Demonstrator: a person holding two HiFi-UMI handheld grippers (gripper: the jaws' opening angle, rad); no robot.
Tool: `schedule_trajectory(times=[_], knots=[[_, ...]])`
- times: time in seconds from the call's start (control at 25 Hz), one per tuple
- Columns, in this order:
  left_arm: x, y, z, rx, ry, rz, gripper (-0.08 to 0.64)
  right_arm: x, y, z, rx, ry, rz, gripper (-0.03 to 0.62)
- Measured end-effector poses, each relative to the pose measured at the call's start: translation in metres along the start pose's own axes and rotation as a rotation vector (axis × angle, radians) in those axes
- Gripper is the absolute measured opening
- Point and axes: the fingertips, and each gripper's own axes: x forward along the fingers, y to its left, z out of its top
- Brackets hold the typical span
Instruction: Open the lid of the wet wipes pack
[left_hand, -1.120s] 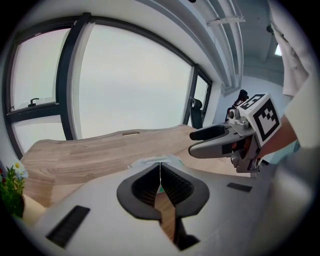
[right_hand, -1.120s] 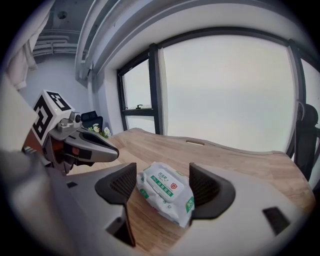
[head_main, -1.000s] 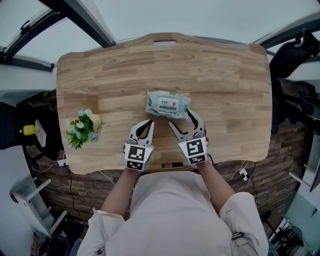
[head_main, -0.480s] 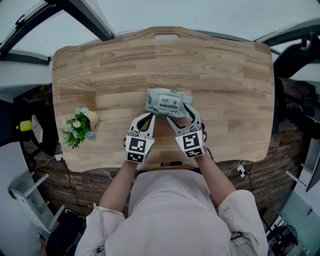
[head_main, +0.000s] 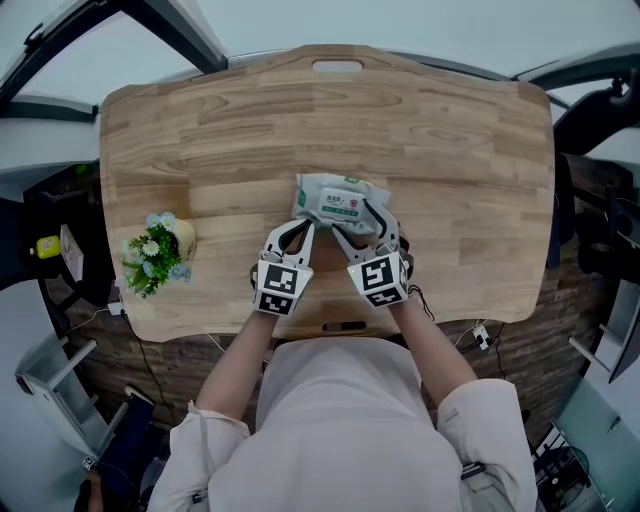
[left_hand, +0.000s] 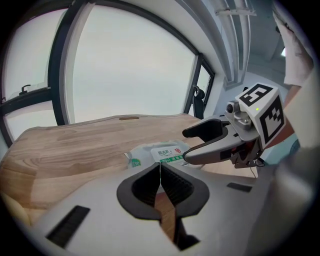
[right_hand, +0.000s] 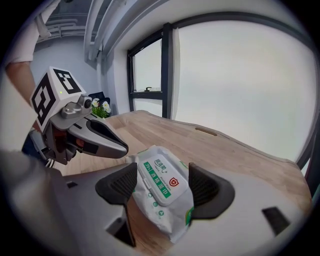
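**Head view:** A soft white-and-green plastic wet wipes pack (head_main: 340, 205) lies flat on the pale wooden counter (head_main: 440, 130). It sits well to the right of the small pot of blue and white flowers (head_main: 160, 250). Its lid side faces up, and its long axis runs left to right with a slight tilt. The left tongs (head_main: 306, 230) reach its near edge, and the right tongs (head_main: 358, 222) straddle its right part.

**Left gripper view:** The left tongs are clenched on nothing, with the pack just beyond their tips.

**Right gripper view:** The right tongs are spread, one pad on each side of the pack, and we see no squeeze. The pack runs diagonally away between them. We judge it light, squashy and slick, so it is likely to slide. The stiff white rectangular flap lid (right_hand: 159, 180) is the firm part. We would pin the film body and lift the lid by its edge. We cannot tell the hinge side.
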Motion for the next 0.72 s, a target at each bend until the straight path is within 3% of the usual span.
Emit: schedule_trajectory(times=[0.72], knots=[[0.026,0.005,-0.021,-0.007,0.047,-0.024,0.021,0.021,0.001,-0.017,-0.077,0.069,0.020,0.316]])
